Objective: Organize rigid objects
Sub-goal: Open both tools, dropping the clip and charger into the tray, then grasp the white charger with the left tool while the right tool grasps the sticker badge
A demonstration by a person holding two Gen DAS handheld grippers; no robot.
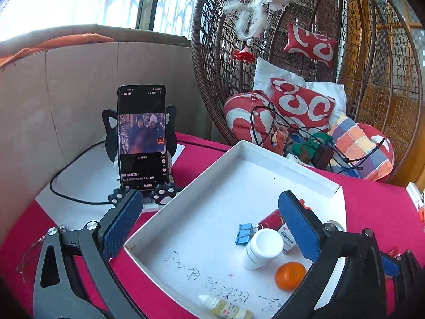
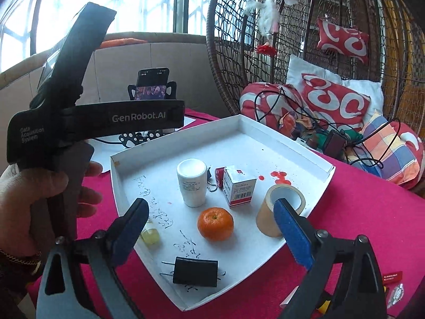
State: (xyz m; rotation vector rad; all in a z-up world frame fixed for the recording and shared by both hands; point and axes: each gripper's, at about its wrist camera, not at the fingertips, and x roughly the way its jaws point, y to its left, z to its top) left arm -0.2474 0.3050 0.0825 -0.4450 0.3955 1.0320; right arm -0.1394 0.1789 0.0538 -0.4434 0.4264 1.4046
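Observation:
A white shallow tray (image 2: 265, 138) lies on the red cloth; it also shows in the left wrist view (image 1: 202, 186). In it stand a white pill bottle (image 2: 191, 182), a small medicine box (image 2: 238, 186), a roll of tan tape (image 2: 279, 212) and an orange (image 2: 215, 223), with a black binder clip (image 2: 195, 271) and a small dropper bottle (image 2: 150, 235). A blue binder clip (image 1: 244, 234) and a red can (image 1: 271, 219) lie behind the bottle (image 1: 261, 248). My left gripper (image 1: 209, 226) is open and empty above the tray. My right gripper (image 2: 212, 228) is open and empty over the orange.
A phone (image 1: 142, 135) on a cat-shaped stand (image 1: 164, 195) sits on white paper at the table's back left, with a black cable (image 1: 69, 170). A wicker hanging chair (image 2: 318, 53) with red cushions (image 2: 334, 103) stands behind the table. Cardboard (image 1: 66, 93) lines the left.

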